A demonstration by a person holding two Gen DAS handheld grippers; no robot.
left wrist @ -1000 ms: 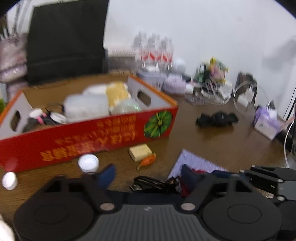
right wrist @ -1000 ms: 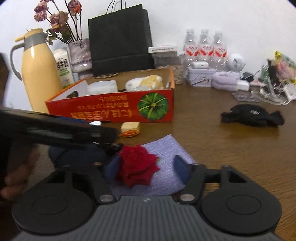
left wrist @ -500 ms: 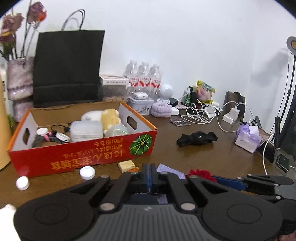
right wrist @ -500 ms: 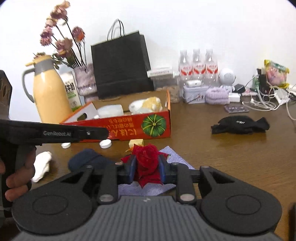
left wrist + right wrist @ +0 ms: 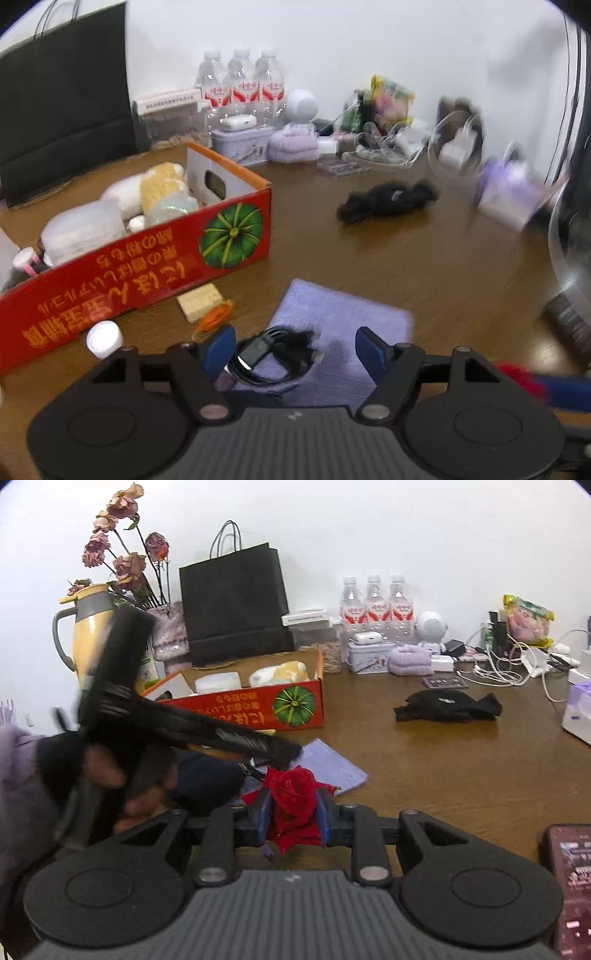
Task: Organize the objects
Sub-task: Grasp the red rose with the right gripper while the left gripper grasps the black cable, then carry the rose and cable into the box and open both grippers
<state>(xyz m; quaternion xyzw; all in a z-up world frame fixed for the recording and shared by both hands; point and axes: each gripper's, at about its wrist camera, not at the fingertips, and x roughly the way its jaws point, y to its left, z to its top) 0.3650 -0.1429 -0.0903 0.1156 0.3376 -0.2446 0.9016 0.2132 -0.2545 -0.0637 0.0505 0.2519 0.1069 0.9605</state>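
Since the earlier frames the left gripper (image 5: pixel 291 349) has been opening its jaws again, and they are now standing apart over the coiled black cable (image 5: pixel 273 356), touching nothing. The cable is lying on the purple cloth (image 5: pixel 343 325), probably the next thing to be picked up. The right gripper (image 5: pixel 291 814) is squeezing the red rose (image 5: pixel 293 797), lifted off the cloth, likely heading for the red box (image 5: pixel 258 710) beyond, where sorted things are already sitting.
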